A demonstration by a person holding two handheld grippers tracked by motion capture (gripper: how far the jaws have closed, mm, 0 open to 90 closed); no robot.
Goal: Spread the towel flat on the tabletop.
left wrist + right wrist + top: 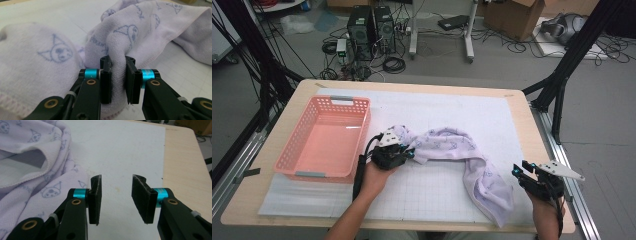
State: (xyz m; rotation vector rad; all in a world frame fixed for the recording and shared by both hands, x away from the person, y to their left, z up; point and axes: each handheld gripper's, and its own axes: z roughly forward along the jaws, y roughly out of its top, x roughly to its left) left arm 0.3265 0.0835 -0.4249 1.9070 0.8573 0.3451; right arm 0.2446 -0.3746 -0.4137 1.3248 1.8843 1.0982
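Towel (462, 155) in pale lilac, printed with small cartoon faces, lies rumpled across the middle of the white gridded mat (447, 107) on the desk (532, 125), one end bunched near the pink basket (302, 150) and the other end trailing down toward the near right edge of the mat. The left gripper (410, 152) sits at the bunched end, just right of the basket, and its jaws are clamped on a thick fold of the cloth (the left gripper view shows the fold (117, 75) squeezed between the two black pads and bulging above them). The right gripper (518, 170) hovers at the near right of the desk, close beside the trailing end of the towel but apart from it; its jaws stand well apart with bare mat between them, and in the right gripper view (116, 197) the towel's hemmed edge (32, 176) lies off to the left. The basket stands on the left side of the desk, with nothing visible inside it.
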